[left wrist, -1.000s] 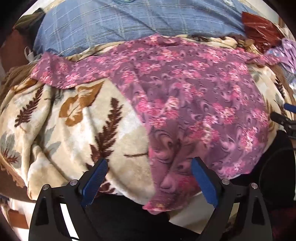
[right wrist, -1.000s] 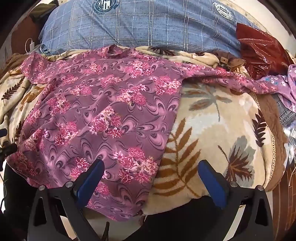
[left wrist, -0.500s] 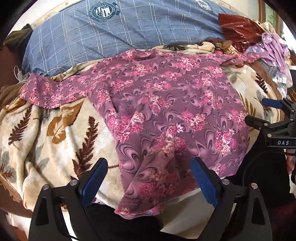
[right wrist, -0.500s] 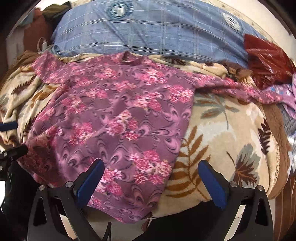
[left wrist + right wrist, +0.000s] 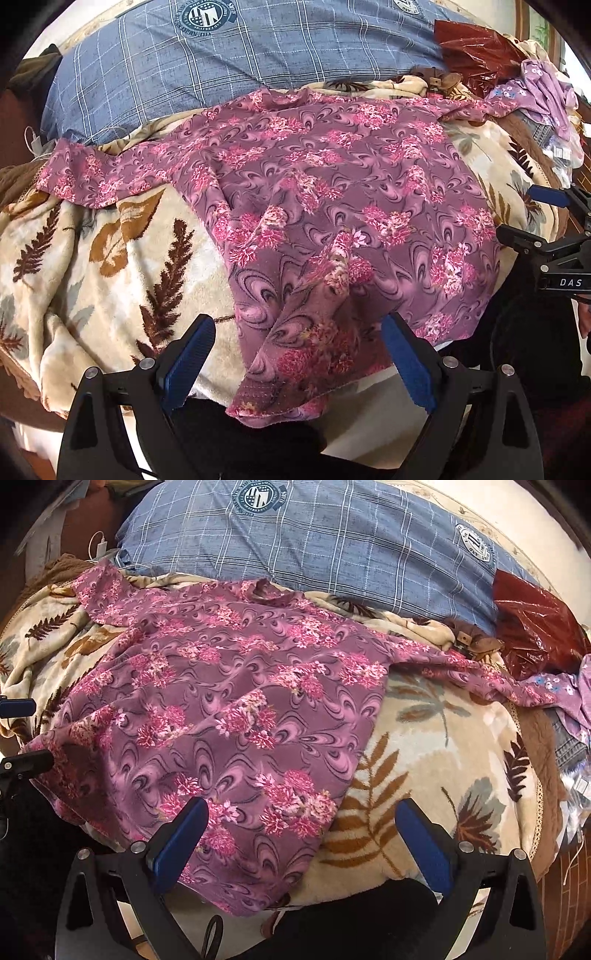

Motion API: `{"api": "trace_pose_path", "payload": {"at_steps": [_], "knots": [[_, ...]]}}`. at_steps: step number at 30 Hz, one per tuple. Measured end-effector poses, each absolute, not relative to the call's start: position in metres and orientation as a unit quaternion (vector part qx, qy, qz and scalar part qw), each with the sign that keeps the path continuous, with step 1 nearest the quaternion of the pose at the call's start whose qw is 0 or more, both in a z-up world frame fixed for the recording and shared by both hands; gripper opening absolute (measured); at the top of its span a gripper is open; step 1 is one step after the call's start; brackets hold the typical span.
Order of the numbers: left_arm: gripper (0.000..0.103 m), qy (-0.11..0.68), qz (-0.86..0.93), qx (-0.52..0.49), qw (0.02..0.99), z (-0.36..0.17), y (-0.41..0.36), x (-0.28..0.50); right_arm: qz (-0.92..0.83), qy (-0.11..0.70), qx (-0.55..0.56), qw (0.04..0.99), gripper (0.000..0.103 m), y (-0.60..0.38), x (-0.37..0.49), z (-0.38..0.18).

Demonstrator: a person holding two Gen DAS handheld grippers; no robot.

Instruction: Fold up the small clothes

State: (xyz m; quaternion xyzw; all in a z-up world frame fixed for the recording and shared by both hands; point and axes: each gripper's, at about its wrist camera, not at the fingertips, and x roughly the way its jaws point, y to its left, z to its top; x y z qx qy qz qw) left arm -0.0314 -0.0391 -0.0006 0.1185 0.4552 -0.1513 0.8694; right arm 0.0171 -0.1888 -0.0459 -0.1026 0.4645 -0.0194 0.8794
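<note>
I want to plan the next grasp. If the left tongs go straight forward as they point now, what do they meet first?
Probably the near hem of the purple floral-print top, which hangs between the open left tongs, before the cream leaf-patterned fleece blanket under it. Depth is unclear.

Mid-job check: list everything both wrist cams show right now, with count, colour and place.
top: 1, purple-pink floral, spread flat on blanket, hem over near edge
blanket: 1, cream with brown leaves, under top
pillow: 1, blue plaid, behind top
bag: 1, dark red plastic, far right
garment: 1, lilac floral, crumpled at right edge
charger: 1, white, far left
left gripper: open, at hem's left corner
right gripper: open, at hem's right corner
</note>
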Motion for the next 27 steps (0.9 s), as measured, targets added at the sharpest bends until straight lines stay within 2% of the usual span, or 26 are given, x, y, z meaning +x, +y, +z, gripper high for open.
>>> {"api": "trace_pose_path", "payload": {"at_steps": [27], "knots": [[0.092, 0.454, -0.105, 0.104, 0.879, 0.011, -0.013, -0.043, -0.023, 0.463, -0.103, 0.880, 0.102, -0.188, 0.012, -0.043]]}}
